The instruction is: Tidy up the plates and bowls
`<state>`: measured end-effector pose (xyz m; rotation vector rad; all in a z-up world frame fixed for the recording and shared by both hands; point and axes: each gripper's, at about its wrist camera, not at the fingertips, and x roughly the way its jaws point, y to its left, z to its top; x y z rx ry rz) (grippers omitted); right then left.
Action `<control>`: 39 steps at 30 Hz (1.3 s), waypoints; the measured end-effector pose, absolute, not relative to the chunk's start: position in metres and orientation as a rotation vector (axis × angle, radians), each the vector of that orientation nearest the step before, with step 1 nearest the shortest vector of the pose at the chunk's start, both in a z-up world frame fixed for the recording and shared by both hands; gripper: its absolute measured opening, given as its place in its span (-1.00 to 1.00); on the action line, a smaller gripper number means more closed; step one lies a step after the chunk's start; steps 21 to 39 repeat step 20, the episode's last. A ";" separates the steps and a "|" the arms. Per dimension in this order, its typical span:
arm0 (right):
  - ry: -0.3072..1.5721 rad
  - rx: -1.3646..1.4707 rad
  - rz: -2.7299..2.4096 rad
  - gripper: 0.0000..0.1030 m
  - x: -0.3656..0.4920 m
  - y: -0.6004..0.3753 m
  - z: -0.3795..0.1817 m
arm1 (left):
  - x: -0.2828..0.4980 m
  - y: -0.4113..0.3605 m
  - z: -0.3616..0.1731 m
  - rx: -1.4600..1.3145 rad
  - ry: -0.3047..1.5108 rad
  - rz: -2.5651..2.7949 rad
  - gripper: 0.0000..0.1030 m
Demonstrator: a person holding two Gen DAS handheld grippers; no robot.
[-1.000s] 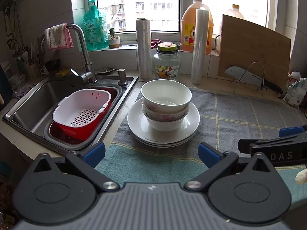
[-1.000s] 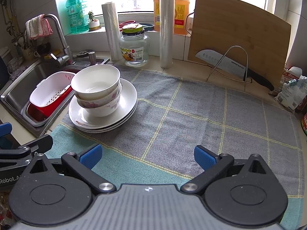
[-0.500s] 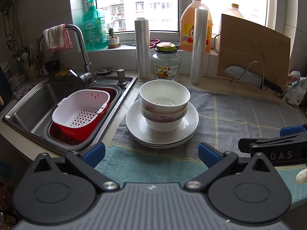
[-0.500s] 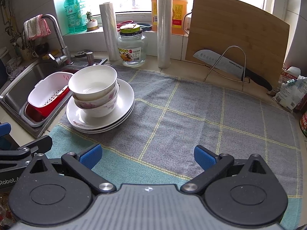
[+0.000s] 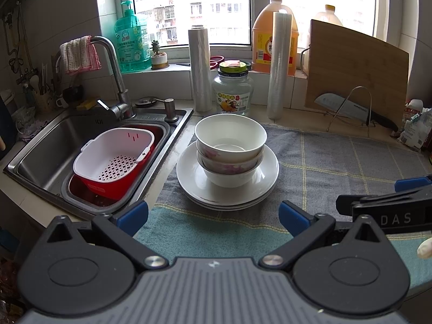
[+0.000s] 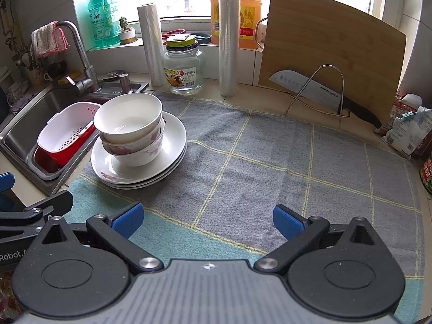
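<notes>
Kitchen counter, grey checked towel (image 6: pixel 243 162) spread beside the sink (image 5: pixel 48 145).
Stacked bowls (image 5: pixel 229 145) on plates (image 5: pixel 259 186) sit frame center; left gripper (image 5: pixel 213 213) and right gripper (image 6: pixel 208 218) both spread wide, grasping nothing.

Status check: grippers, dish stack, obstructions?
Left gripper open, empty. Right gripper open, empty. White ceramic bowls stacked on white plates, untouched. Nothing in between.

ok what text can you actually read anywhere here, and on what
"SUPOR": knife blade.
"DAS": right gripper body, letters cut off.
"Robot.A": left gripper body, cut off.
Jar label, oil bottle label, soap bottle label: too small or blurred.
</notes>
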<state>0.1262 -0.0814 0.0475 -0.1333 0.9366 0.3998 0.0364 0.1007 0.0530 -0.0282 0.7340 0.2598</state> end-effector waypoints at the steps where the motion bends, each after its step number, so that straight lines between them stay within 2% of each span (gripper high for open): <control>1: 0.937 -0.133 0.400 1.00 0.127 -0.082 0.047 | 0.037 0.101 0.053 -0.027 0.734 0.259 0.99; 39: 0.940 -0.130 0.388 1.00 0.125 -0.082 0.047 | 0.037 0.099 0.054 -0.023 0.732 0.257 0.98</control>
